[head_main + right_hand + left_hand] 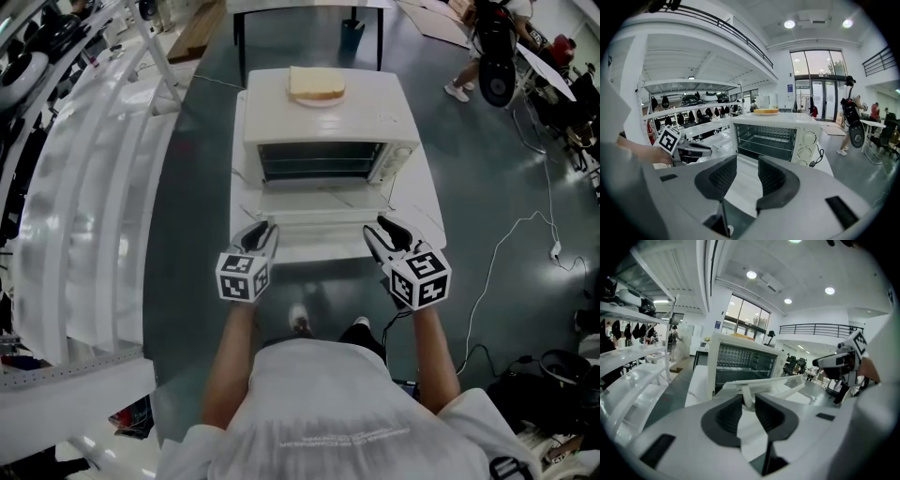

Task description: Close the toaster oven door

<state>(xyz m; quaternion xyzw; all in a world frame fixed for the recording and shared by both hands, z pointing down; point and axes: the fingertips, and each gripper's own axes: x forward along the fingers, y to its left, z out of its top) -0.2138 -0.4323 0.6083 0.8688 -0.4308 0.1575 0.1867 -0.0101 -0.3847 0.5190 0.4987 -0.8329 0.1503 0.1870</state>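
The left gripper is sitting just in front of the toaster oven, at the near left of its door. Its jaws are gripping narrowly on the upright post of the handle, which is showing between the pads in the left gripper view. The right gripper is hovering at the oven's near right, its jaws standing a little apart with nothing between them. The door is hanging open, dropped toward the person from the oven's lower front edge, with the handle bar running along its free edge. In judgement, the door is light, stiff and hinged, probably glass-paned, so it is calling for a steady lift by the handle rather than a push on the pane. The smooth bar is looking slippery. A hard swing is risking a slam that could shift the oven or shake the slice of bread resting on a plate on its roof. The oven is standing on a small white table with little margin around it. Around the oven the dark floor is carrying a trailing cable to the right. White shelving is running along the left, and a person is standing beyond it at the far right.
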